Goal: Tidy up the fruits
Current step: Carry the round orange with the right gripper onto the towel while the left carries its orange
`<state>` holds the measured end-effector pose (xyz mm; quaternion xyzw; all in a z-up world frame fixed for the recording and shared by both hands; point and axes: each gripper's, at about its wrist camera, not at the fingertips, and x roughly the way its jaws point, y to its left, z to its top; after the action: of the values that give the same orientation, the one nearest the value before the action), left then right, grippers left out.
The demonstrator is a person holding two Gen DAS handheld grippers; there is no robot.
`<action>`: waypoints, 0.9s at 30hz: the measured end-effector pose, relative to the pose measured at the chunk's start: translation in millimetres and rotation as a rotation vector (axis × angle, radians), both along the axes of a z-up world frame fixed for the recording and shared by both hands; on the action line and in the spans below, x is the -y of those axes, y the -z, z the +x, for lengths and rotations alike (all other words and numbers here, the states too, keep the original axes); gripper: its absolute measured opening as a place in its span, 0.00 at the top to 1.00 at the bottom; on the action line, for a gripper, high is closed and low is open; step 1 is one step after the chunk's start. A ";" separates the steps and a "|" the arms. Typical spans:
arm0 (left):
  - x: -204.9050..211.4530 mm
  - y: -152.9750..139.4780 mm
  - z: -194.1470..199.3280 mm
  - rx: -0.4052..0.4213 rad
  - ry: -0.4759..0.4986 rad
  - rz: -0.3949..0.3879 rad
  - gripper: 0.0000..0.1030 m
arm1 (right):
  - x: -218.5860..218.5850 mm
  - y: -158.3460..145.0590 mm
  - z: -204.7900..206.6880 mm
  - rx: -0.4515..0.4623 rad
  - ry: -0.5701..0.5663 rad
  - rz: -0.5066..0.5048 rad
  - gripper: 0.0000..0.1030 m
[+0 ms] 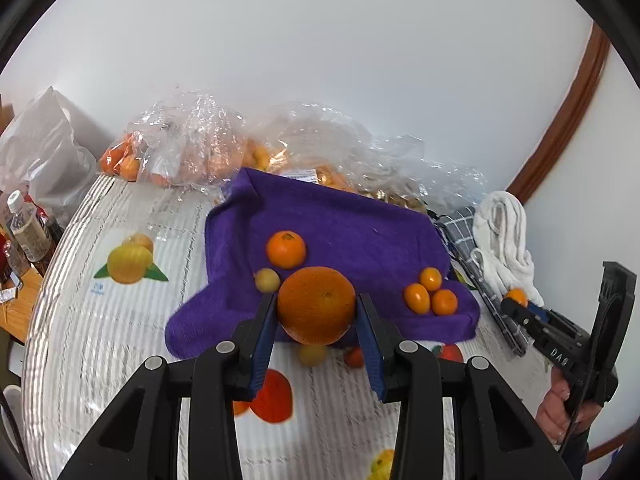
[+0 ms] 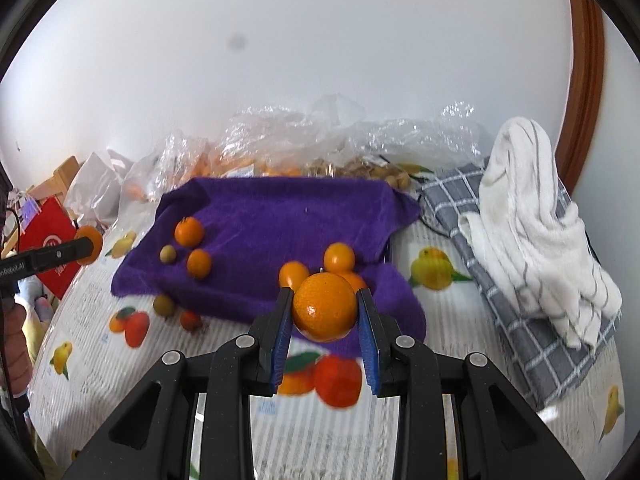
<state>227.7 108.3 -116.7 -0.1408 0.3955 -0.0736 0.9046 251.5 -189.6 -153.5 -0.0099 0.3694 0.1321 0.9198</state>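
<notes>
Purple terry cloth [image 1: 340, 224] lies spread on the fruit-printed tablecloth [image 1: 100, 320], and it serves as the sorting ground. Judging by how things lie, the job is part done. A trio of small oranges [image 1: 430, 292] sits bunched near the cloth's right edge. At its left a mandarin [image 1: 286, 249] and a pale yellow-green fruit [image 1: 267, 279] lie near each other, and the right wrist view shows a further small orange [image 2: 199, 263] beside them.

Two pieces are in the air. The left gripper [image 1: 316, 312] has its blue pads closed against the sides of a large orange [image 1: 316, 305], held above the near edge of the cloth. The right gripper [image 2: 325, 308] likewise clamps a smaller, glossy orange [image 2: 325, 306] just in front of the trio, probably bound for that group.

Still unsorted, as far as can be told, are a yellowish fruit [image 2: 164, 305] and a small red one [image 2: 191, 320] lying on the bare tablecloth just off the cloth's front edge.

As for containers, clear plastic bags [image 1: 192, 140] are heaped against the wall behind the cloth; orange fruit shows through those on the left, and brownish, smaller fruit [image 2: 360, 170] through one on the right, so plenty may remain. A white towel [image 2: 532, 224] over a grey checked cloth [image 2: 520, 340] rests at the right, holding nothing.
</notes>
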 end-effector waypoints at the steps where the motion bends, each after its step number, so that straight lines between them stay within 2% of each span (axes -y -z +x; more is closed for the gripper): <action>1: -1.9 1.2 3.3 -0.002 -0.003 0.000 0.64 | -0.2 -0.9 5.8 0.004 0.001 0.000 0.70; 11: -14.9 22.0 38.9 -0.045 -0.019 -0.013 0.64 | 5.4 1.7 66.2 0.001 0.021 -0.001 0.70; 19: -2.9 45.4 64.4 -0.101 0.001 -0.024 0.64 | 4.3 21.1 107.8 -0.049 0.010 0.003 0.70; 27: 10.4 63.7 77.5 -0.124 0.015 0.039 0.64 | 1.0 51.2 145.0 -0.128 0.015 0.009 0.70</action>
<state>305.2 97.9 -180.4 -0.1244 0.4532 -0.0640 0.8804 396.5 -190.6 -204.7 0.0056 0.4269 0.1270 0.8953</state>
